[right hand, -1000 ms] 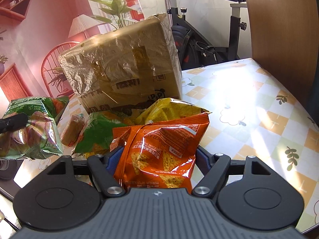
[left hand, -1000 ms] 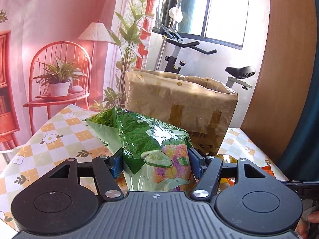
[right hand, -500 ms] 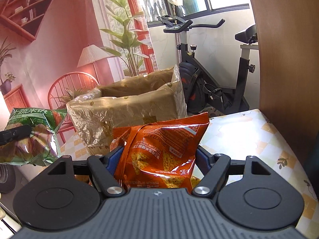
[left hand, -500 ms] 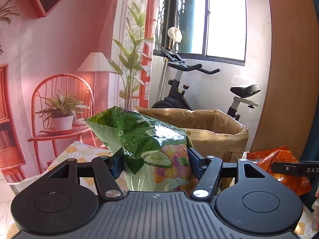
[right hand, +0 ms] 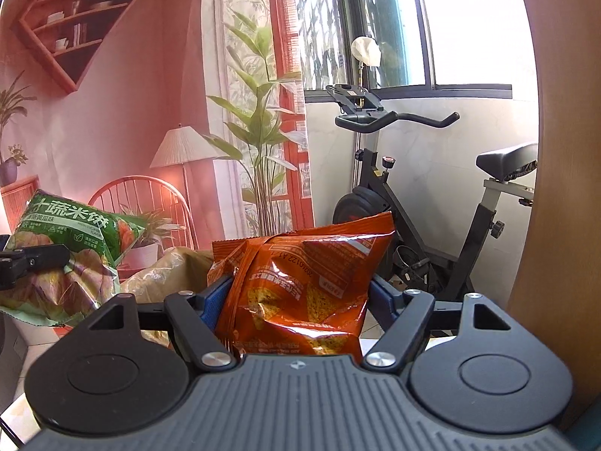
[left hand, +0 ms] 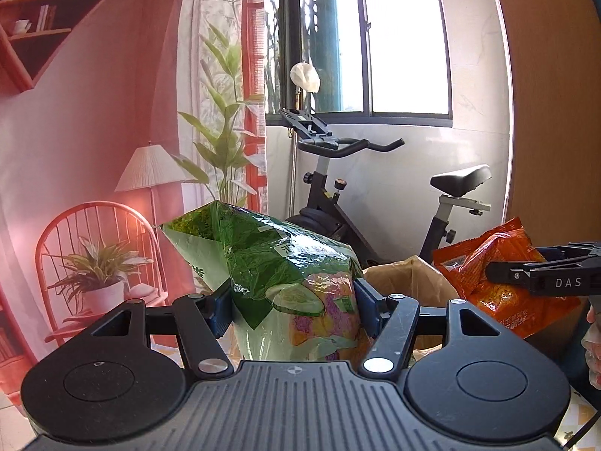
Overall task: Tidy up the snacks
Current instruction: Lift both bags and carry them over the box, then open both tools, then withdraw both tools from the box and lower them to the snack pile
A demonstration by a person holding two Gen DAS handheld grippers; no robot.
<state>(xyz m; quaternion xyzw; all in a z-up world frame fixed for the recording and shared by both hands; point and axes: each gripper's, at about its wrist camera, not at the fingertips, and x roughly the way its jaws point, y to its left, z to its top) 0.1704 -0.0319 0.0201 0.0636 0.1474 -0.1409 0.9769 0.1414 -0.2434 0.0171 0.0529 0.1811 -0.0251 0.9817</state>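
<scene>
My left gripper (left hand: 293, 310) is shut on a green snack bag (left hand: 278, 263) with cucumber pictures, held high in the air. That green snack bag (right hand: 67, 248) also shows at the left of the right wrist view. An orange chip bag (right hand: 300, 282) is pinched between the blue pads of my right gripper (right hand: 296, 300). The orange chip bag (left hand: 499, 278) and one black finger (left hand: 541, 276) of the right gripper appear at the right of the left wrist view. Both bags hang above the brown cardboard box (left hand: 405, 274), of which only the top rim shows.
An exercise bike (right hand: 420, 203) stands behind the box by the window. A wooden panel (right hand: 563, 150) rises at the right. The pink wall backdrop (left hand: 94, 131) with lamp, chair and plants fills the left. A person's fingers (left hand: 593, 338) show at the right edge.
Both grippers rose with their bags. The table and most of the cardboard box dropped out of view; only the box's top rim remains visible.
</scene>
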